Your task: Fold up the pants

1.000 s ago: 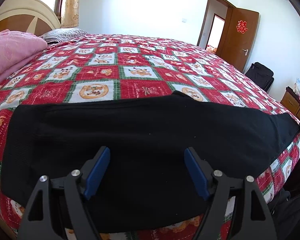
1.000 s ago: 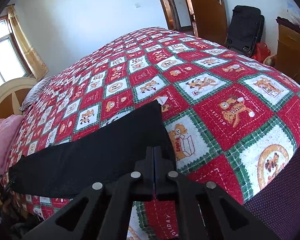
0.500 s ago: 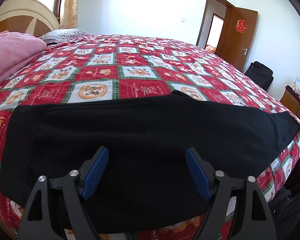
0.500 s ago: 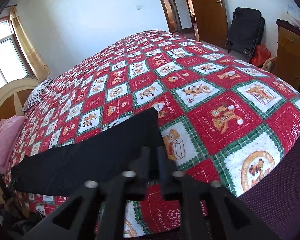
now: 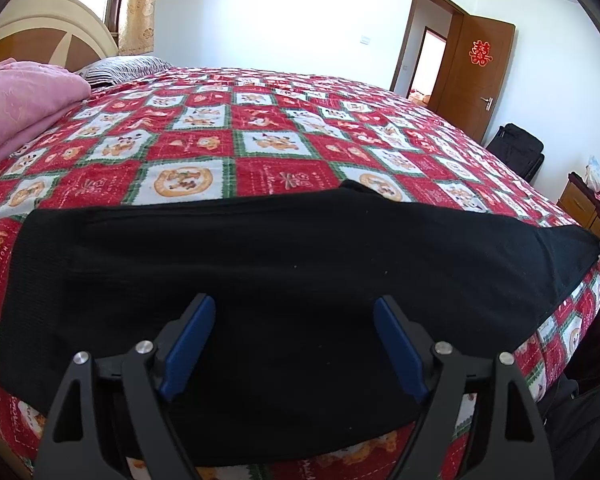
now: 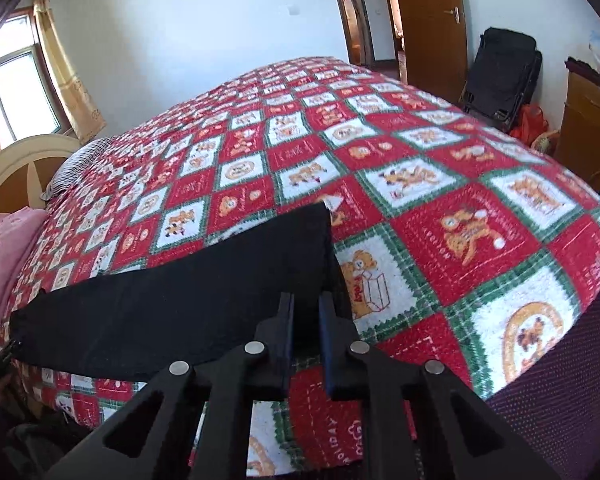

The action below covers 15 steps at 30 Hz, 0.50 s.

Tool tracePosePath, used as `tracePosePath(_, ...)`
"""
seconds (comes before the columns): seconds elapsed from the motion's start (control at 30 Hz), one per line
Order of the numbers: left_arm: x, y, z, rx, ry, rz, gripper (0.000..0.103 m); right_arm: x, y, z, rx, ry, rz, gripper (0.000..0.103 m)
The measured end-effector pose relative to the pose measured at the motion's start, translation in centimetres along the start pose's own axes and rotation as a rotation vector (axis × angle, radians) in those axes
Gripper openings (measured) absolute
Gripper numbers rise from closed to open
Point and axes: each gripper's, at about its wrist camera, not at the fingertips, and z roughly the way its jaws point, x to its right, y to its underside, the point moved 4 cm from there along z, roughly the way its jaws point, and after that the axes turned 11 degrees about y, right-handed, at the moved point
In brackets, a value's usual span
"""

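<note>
Left gripper [image 5: 294,316] gapes empty over pants [image 5: 284,272]. Right gripper [image 6: 305,308] jaws just closing, narrow gap at the hem; thin bite may slip.

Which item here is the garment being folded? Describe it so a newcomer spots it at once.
Find the bed with the red checked quilt. Along its near edge lie the pants, a long flat strip. They are plain black, unlike the pink blanket by the headboard.

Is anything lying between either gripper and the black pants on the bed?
Nothing visible. The left gripper hangs open directly over the pants; the right gripper, jaws just closing, sits at their end on the bedspread.
</note>
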Motion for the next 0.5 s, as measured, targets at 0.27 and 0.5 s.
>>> tracePosePath(0.27,0.1,0.0,0.0,-0.005,0.002,0.008,0.085,0.7,1.0,1.9,-0.066,0.038,-0.013,0.011)
tracePosePath(0.5,1.9,-1.8,-1.5,0.052,0.015,0.013,0.085,2.6,0.1,-0.2,-0.039,-0.018,0.102,0.051)
